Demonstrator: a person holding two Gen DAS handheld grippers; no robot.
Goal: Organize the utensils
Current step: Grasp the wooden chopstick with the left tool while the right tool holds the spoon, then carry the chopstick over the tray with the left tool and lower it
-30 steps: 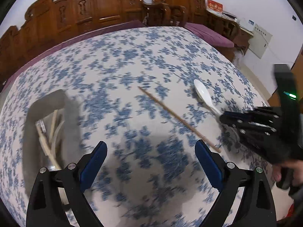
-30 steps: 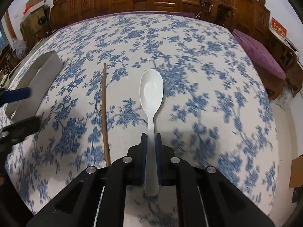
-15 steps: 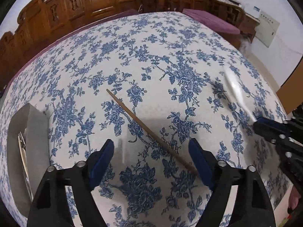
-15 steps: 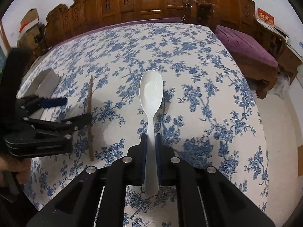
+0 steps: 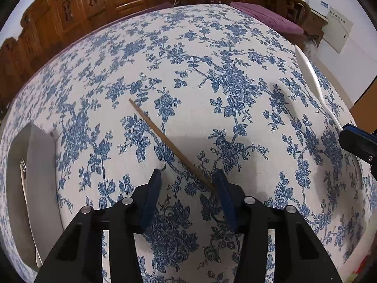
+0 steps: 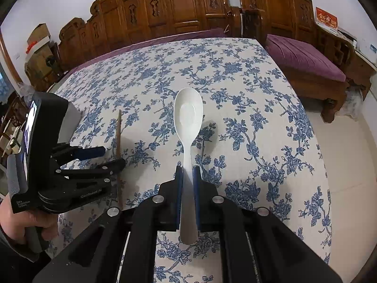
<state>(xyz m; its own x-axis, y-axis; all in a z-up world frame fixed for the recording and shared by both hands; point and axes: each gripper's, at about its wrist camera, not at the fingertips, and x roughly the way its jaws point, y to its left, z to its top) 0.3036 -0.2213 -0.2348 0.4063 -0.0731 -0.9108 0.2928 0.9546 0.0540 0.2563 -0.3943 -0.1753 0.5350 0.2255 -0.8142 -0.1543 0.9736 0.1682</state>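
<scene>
While the left tongs (image 5: 187, 176) are closing w/ the near end of the wooden chopstick (image 5: 165, 141) between the blue pads, the stick sits right up against the right-hand pad (image 5: 222, 188) and well off the left-hand one, so the closing pad may sweep it sideways or roll it on the flowered cloth of the desk (image 5: 235, 82) instead of pinching it; no squeeze on it shows yet. It's also caught at its very end, so if lifted the long far part could droop or pivot out. The right tongs (image 6: 187, 172) are pressed together on the handle of the white spoon (image 6: 188, 115), bowl pointing far and off the desk; the hold looks narrow on a smooth handle, so a quick swing could twist it loose. Both rigs are near each other, so they may bump en route to the grey tray (image 5: 40, 176) at far left, which already holds a fork (image 5: 23, 172).
</scene>
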